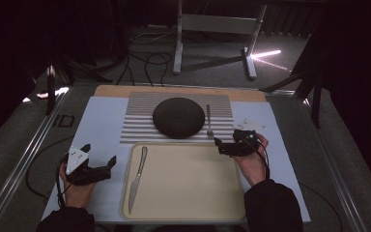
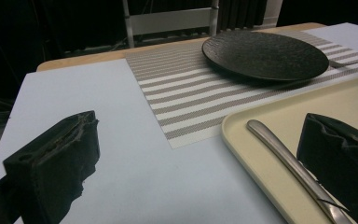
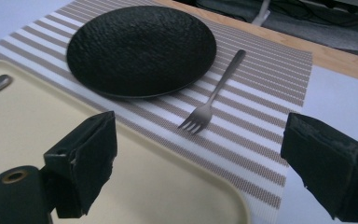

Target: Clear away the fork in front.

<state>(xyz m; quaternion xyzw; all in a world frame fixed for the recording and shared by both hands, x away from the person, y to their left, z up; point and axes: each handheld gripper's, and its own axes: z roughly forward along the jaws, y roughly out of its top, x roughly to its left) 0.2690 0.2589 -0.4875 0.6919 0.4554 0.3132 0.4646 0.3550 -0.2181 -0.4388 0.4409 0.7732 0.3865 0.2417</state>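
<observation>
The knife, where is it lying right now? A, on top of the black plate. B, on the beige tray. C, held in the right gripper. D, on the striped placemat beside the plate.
B: the knife lies flat on the left part of the beige tray, apart from the black plate, while the fork is what rests on the striped placemat.

Lab-type recording setup: dark room, loose cables on grey floor, metal stand legs behind the worktop, staged placemat and plate.
</observation>
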